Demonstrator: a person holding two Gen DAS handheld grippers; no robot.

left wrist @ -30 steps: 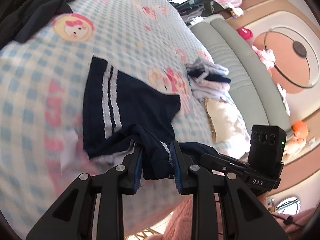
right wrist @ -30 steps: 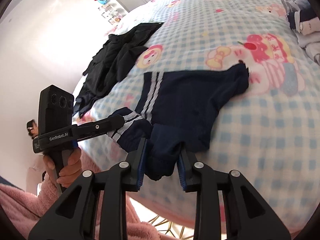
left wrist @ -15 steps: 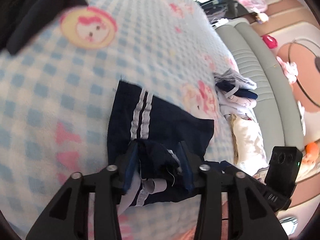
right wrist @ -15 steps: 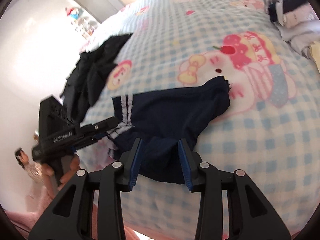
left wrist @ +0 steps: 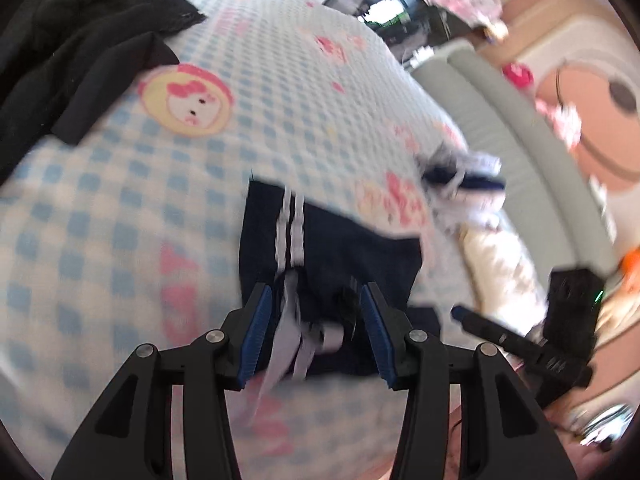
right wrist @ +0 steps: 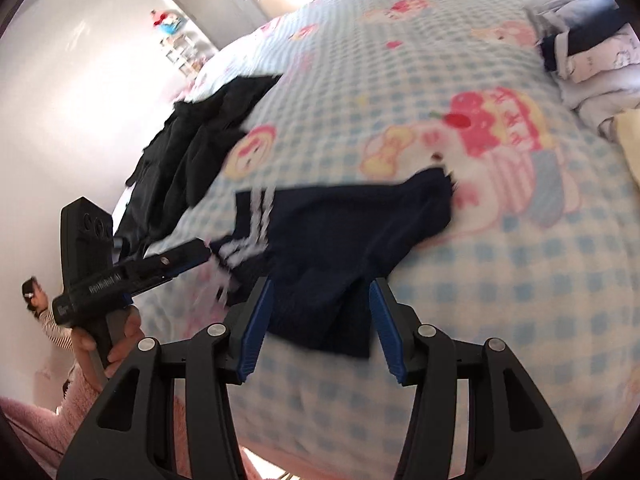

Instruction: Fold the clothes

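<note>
A bed with a blue-and-white checked cartoon-print cover (right wrist: 500,264) fills both views. The navy garment with white stripes (right wrist: 344,236) lies flat near its close edge, at 6 o'clock. A heap of black clothes (right wrist: 192,160) sits at 10 o'clock, and a stack of folded white and navy clothes (right wrist: 588,52) at 2 o'clock. A grey-green padded headboard (left wrist: 520,140) borders a peach wall.

The left claw (left wrist: 316,320) and the right claw (right wrist: 320,312) have just been opening; both stand apart, cloth lying loose between them.

both grippers: black angular frames, silver round screws at the joints, blue ribbed pads inside each finger. left gripper (left wrist: 316,312); right gripper (right wrist: 320,304). white lettering on one body. person wears a fuzzy pink sleeve (right wrist: 80,396).
</note>
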